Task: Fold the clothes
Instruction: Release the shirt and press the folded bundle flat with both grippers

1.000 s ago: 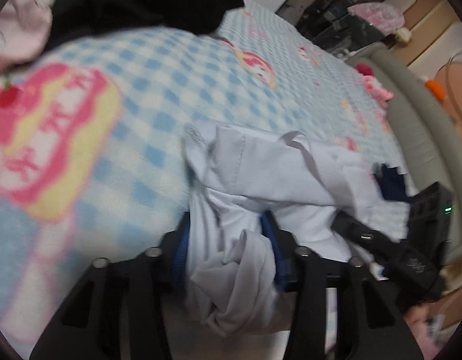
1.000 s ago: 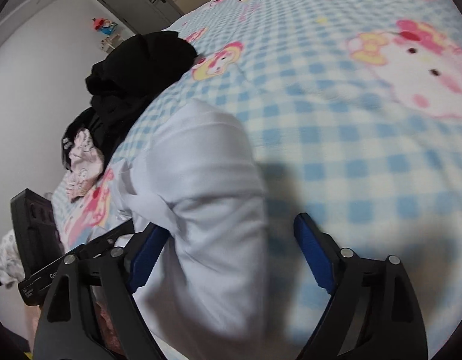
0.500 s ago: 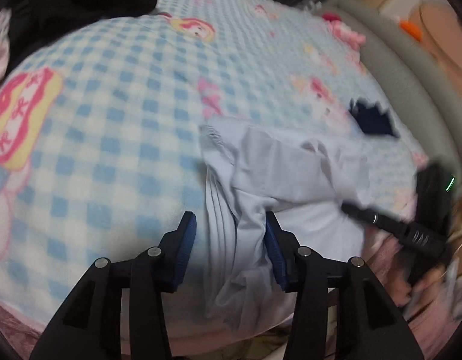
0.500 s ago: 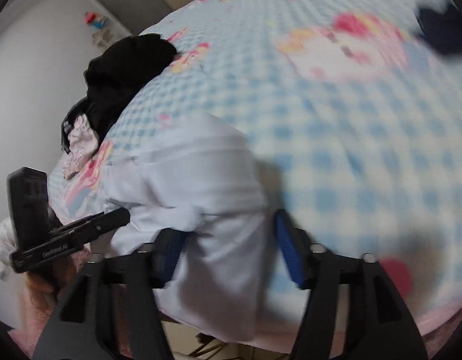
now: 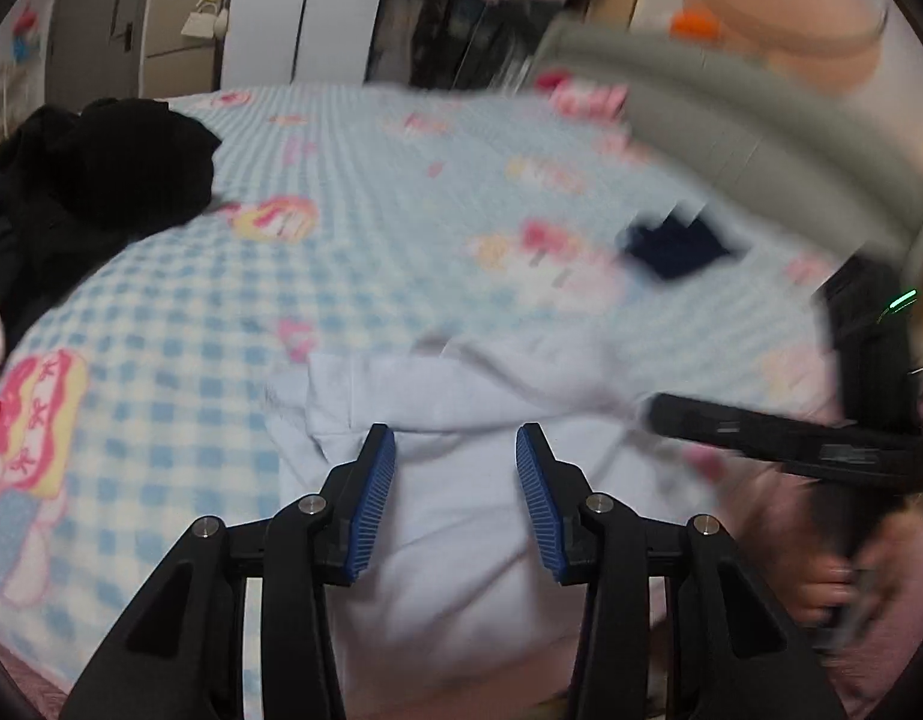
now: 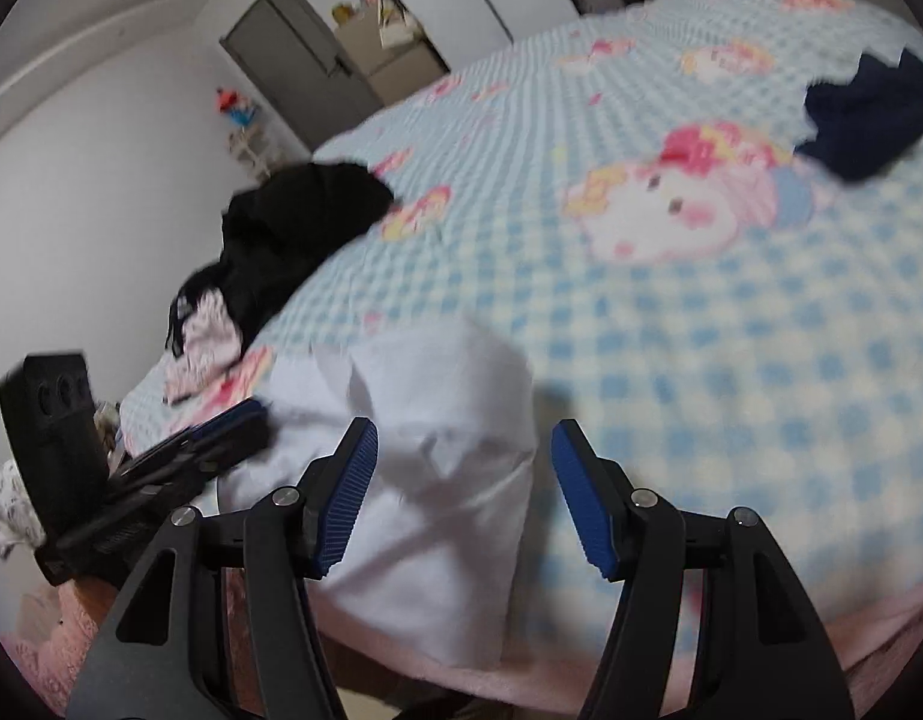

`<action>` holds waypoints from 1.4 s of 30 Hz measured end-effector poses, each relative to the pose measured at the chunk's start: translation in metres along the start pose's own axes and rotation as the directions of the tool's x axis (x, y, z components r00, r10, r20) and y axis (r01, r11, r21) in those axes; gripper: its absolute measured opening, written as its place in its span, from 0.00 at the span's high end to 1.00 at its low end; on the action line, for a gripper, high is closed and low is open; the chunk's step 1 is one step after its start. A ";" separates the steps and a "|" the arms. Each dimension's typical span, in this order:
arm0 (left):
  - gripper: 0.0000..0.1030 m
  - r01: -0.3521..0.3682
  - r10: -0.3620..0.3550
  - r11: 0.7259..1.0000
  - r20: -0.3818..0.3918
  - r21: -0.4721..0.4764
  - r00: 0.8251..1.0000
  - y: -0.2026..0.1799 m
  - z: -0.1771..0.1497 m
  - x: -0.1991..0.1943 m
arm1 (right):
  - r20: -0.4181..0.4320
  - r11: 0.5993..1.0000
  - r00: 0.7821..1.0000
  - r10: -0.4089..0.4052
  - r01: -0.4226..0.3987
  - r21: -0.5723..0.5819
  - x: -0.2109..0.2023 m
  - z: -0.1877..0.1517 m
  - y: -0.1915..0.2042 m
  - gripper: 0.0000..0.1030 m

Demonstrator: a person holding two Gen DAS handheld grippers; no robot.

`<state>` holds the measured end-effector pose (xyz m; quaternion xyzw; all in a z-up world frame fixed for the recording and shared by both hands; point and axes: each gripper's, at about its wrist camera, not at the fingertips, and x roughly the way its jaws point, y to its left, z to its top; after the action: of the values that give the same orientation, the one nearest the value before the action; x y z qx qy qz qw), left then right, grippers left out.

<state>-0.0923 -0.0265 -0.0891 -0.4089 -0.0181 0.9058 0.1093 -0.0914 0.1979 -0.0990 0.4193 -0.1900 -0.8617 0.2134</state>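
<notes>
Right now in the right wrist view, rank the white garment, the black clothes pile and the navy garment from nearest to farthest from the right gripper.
1. White garment: directly below the right gripper, at the bed's near edge.
2. Black clothes pile: farther up, on the left.
3. Navy garment: far upper right on the bedspread.

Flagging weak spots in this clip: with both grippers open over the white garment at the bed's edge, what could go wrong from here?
1. The white garment hangs over the bed edge; with the right gripper and left gripper both open, it may slide off.
2. Its folds look loose and uneven, so they may fall open.
3. The grippers sit close together and could collide on the next grasp.
</notes>
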 end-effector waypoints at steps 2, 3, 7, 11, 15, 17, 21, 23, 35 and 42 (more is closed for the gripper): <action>0.75 -0.082 0.081 0.996 -0.059 -0.023 0.995 0.011 -0.006 0.010 | -0.017 0.999 1.000 -0.017 0.016 -0.035 0.003 -0.006 0.005 0.39; 0.75 -0.117 0.114 0.992 -0.078 -0.043 0.990 0.019 -0.007 0.011 | -0.012 0.998 0.999 -0.041 0.040 -0.049 0.003 -0.008 0.005 0.39; 0.60 -0.166 0.150 0.976 -0.114 -0.138 0.982 0.049 -0.010 0.009 | 0.025 0.995 0.997 -0.078 0.080 -0.061 -0.004 -0.007 0.004 0.39; 0.60 -0.087 0.092 0.983 0.020 -0.163 0.996 0.043 -0.008 -0.014 | 0.035 0.997 0.997 -0.075 0.076 -0.034 -0.008 -0.004 -0.001 0.39; 0.62 -0.037 0.051 0.996 0.159 -0.087 0.986 0.017 -0.005 -0.036 | 0.047 0.997 0.997 -0.067 0.068 -0.027 -0.013 -0.004 -0.002 0.39; 0.62 -0.016 0.020 1.000 0.163 -0.026 0.986 0.000 -0.003 -0.034 | 0.054 0.998 0.997 -0.061 0.063 -0.025 -0.014 -0.003 -0.003 0.39; 0.60 -0.078 0.077 0.997 0.014 0.028 0.997 -0.016 -0.005 0.009 | -0.013 0.998 0.999 -0.047 0.046 -0.039 0.001 -0.009 -0.001 0.39; 0.60 -0.106 0.106 0.994 -0.036 0.011 0.994 -0.009 -0.007 0.025 | -0.076 0.995 0.995 -0.067 0.062 -0.076 0.015 -0.015 0.002 0.39; 0.64 -0.030 0.029 0.998 -0.006 -0.055 1.000 0.005 -0.011 0.003 | -0.009 0.972 0.974 -0.226 0.225 -0.073 -0.018 -0.017 -0.016 0.41; 0.64 -0.025 0.025 1.000 -0.042 0.004 0.999 -0.019 -0.035 -0.017 | -0.108 0.981 0.993 -0.047 0.026 -0.191 0.004 -0.035 0.025 0.40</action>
<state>-0.0521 -0.0135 -0.0979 -0.4279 -0.0091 0.8983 0.0989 -0.0604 0.1698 -0.1093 0.4483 -0.0872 -0.8547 0.2468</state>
